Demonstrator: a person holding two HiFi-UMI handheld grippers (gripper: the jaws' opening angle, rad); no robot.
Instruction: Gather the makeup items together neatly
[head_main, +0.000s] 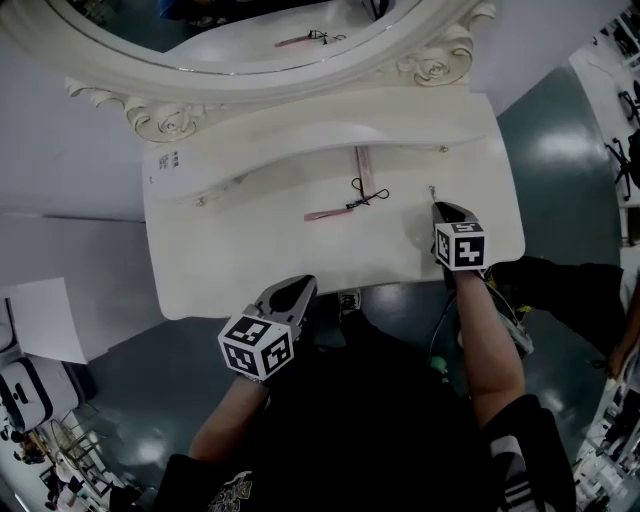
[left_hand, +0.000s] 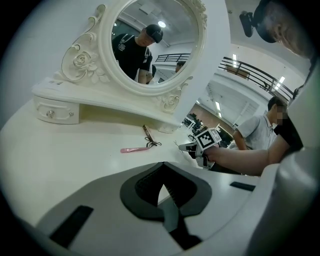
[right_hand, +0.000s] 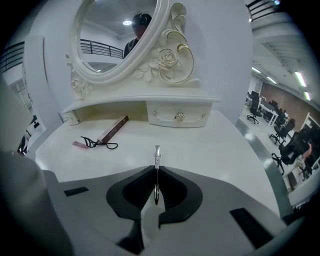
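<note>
My right gripper (head_main: 445, 212) (right_hand: 156, 192) is shut on thin metal tweezers (right_hand: 157, 167) (head_main: 432, 191), whose tip points toward the vanity's back. It hovers over the right part of the white vanity top (head_main: 250, 260). A black eyelash curler with a pink handle (head_main: 345, 207) (right_hand: 94, 143) (left_hand: 141, 148) lies mid-table. It touches the near end of a brown-pink stick (head_main: 361, 167) (right_hand: 114, 128) (left_hand: 146, 132). My left gripper (head_main: 290, 296) (left_hand: 162, 197) hangs at the table's front edge, shut with nothing in it.
An ornate oval mirror (head_main: 250, 45) on a raised shelf with small drawers (right_hand: 179, 115) closes off the back. The person's arms and dark clothing are below the front edge. Dark floor and office clutter surround the table.
</note>
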